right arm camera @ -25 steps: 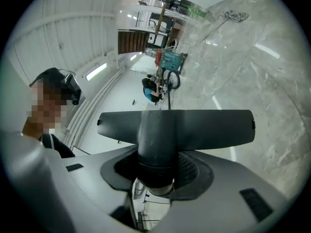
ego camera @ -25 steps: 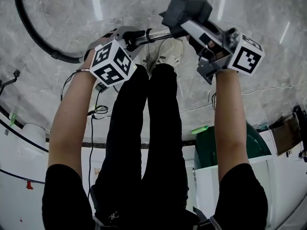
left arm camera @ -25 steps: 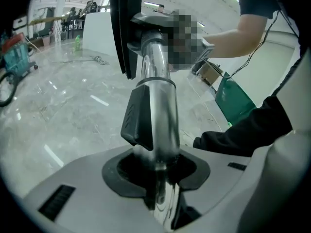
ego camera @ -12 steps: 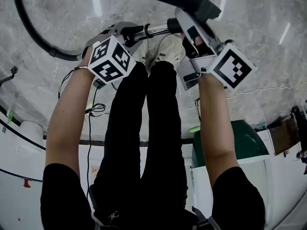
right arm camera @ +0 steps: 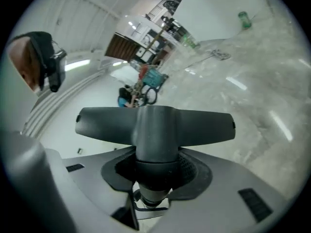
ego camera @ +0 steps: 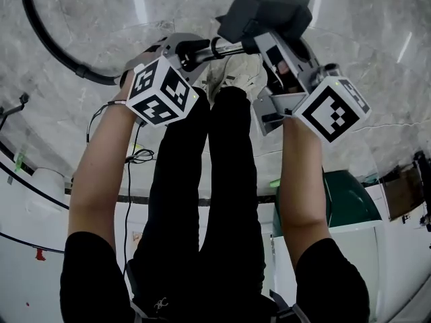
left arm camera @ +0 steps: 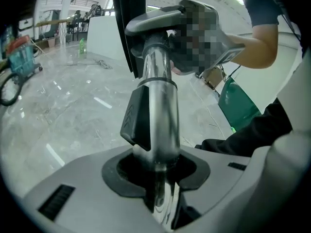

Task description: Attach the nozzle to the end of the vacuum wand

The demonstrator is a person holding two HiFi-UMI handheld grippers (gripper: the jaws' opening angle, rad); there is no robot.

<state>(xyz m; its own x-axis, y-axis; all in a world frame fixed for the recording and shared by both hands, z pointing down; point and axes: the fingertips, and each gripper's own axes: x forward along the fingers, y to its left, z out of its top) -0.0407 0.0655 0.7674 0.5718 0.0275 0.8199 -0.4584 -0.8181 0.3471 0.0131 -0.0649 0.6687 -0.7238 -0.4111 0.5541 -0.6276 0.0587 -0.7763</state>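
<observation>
A chrome vacuum wand (left arm camera: 158, 106) with a black clip on its side runs out from my left gripper (left arm camera: 156, 171), which is shut on it. In the head view the left gripper (ego camera: 185, 49) is at the upper left, and the wand (ego camera: 227, 44) reaches right to the dark grey nozzle (ego camera: 262, 12). My right gripper (ego camera: 273, 46) grips the nozzle's round neck, and its jaws are closing on it. The right gripper view shows the wide nozzle head (right arm camera: 155, 125) crosswise just beyond the right gripper (right arm camera: 155, 174). The wand's end meets the nozzle's neck; how deep it sits is hidden.
The person's black-trousered legs (ego camera: 202, 180) and a pale shoe (ego camera: 236, 73) are right under the wand. A black hose (ego camera: 40, 39) curves over the marble floor at the upper left. A green bin (ego camera: 350, 200) stands at the right beside white cabinets.
The right gripper has swung: the nozzle tipped up half a second ago and has come back level against the wand's end. Its marker cube sits lower in the picture. The left gripper has hardly moved.
</observation>
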